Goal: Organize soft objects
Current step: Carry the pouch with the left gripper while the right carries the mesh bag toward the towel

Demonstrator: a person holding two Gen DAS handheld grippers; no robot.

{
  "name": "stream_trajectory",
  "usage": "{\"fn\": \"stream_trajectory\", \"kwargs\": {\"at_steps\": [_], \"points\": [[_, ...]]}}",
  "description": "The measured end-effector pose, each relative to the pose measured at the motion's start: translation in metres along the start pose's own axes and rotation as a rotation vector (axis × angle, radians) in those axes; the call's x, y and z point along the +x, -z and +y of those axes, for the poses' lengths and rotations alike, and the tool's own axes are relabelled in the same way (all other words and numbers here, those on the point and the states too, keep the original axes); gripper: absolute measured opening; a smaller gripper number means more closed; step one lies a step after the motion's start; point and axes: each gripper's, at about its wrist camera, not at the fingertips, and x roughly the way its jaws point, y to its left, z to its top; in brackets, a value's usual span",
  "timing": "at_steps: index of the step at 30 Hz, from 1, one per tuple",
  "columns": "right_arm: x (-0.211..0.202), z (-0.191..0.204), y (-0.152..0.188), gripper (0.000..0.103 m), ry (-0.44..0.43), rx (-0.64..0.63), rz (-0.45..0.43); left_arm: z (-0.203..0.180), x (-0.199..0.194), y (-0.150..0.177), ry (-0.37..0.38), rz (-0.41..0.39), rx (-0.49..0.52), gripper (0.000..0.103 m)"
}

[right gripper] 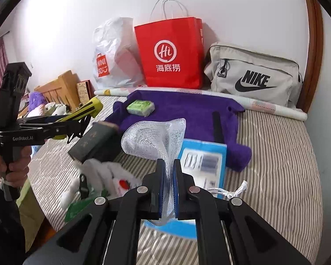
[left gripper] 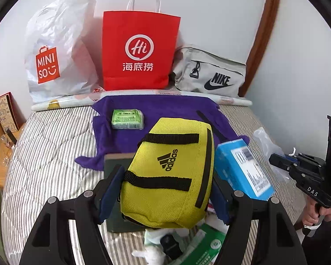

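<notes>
Striped bedcover (right gripper: pixel 275 154) beside purple towel (right gripper: pixel 187 108)

Two close wrist views, shared bed (left gripper: pixel 44 150)

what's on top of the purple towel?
On the purple fleece towel: a green wrapped tissue pack and a flat black strap. The blue cardboard box covers its near edge.

MINISO plastic bag (left gripper: pixel 55 61), Hi red bag (left gripper: pixel 139 50), NIKE grey bag (left gripper: pixel 209 75), adidas yellow pouch (left gripper: pixel 167 172).
</notes>
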Motion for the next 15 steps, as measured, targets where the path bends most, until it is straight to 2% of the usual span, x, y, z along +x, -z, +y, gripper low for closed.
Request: {"fn": "stream_trajectory", "kwargs": {"at_steps": [15], "points": [[0.034,-0.026,-0.045,0.007,0.05,0.046,-0.006,0.029,0.032,-0.039,-0.03,0.027,-0.051,0.071]]}}
